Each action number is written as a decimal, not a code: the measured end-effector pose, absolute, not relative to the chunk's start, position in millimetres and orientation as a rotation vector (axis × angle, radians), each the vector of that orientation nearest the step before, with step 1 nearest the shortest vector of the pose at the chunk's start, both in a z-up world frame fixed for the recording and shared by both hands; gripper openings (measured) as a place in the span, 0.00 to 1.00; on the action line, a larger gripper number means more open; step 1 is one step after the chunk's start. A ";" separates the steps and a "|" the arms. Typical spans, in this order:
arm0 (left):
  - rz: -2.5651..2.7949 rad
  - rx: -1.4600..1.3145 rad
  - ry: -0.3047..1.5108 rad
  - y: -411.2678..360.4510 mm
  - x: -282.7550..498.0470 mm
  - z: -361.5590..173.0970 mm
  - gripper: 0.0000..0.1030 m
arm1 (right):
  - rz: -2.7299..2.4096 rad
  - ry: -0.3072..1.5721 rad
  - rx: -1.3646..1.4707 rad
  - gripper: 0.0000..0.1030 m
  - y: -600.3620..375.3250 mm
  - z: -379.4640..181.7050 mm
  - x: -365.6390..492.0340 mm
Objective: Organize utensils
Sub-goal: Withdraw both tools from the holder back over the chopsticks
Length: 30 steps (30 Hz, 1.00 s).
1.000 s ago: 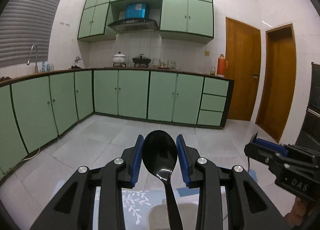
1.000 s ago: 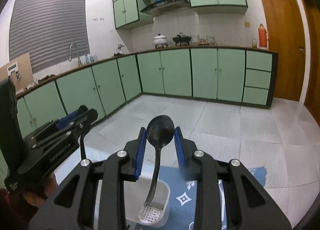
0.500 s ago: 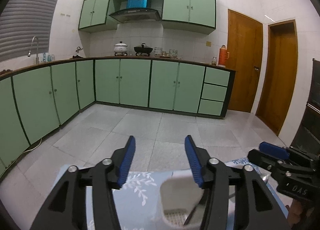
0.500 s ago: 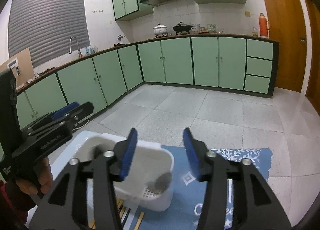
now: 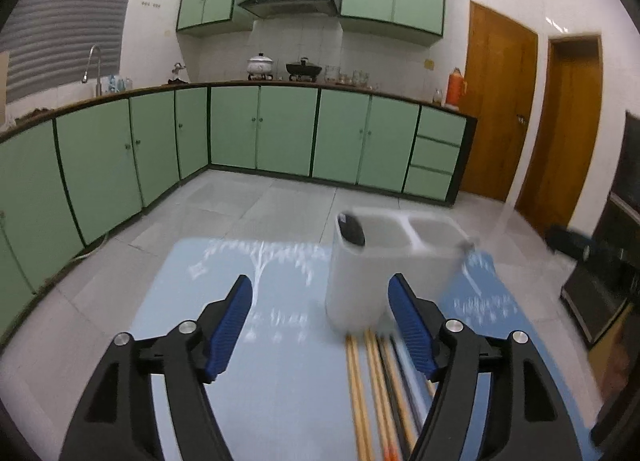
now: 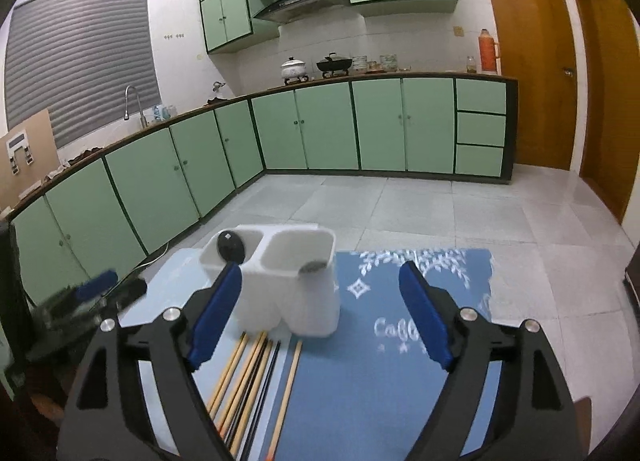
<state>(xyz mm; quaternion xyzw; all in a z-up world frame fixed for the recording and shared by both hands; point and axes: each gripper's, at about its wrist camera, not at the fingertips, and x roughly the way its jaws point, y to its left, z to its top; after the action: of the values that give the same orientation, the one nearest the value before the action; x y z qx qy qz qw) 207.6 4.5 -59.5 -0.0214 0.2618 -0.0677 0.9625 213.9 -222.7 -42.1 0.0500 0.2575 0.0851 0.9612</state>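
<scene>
A white two-compartment utensil holder (image 5: 394, 261) (image 6: 288, 289) stands on a blue patterned mat (image 5: 240, 301) (image 6: 400, 301). A black spoon (image 5: 351, 229) (image 6: 230, 247) sticks up from its left compartment. A second spoon's tip (image 6: 314, 267) shows at the rim of the right compartment. Several wooden and dark chopsticks (image 5: 372, 381) (image 6: 248, 381) lie on the mat in front of the holder. My left gripper (image 5: 320, 301) has its jaws opening, with nothing gripped. My right gripper (image 6: 320, 289) is opening too and holds nothing. Both sit back from the holder.
The mat lies on a pale table top, with a tiled floor beyond. Green cabinets run along the far and left walls, and two wooden doors stand at the right. The right gripper (image 5: 580, 245) and the left gripper (image 6: 96, 289) show blurred at each other's view edges.
Each gripper held a black spoon a second ago. Both spoons now stand in the holder, and both grippers have opened wider and drawn back from it.
</scene>
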 end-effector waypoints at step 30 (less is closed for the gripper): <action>-0.140 -0.006 0.581 11.5 68.8 -57.6 0.86 | 0.093 0.601 0.039 0.93 -206.2 -37.8 92.1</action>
<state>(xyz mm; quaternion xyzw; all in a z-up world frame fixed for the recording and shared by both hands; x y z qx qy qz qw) 68.8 11.5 -57.6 -0.0028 0.2864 -0.0687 0.9556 92.1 -206.2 -37.8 0.0191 0.2960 0.0459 0.9539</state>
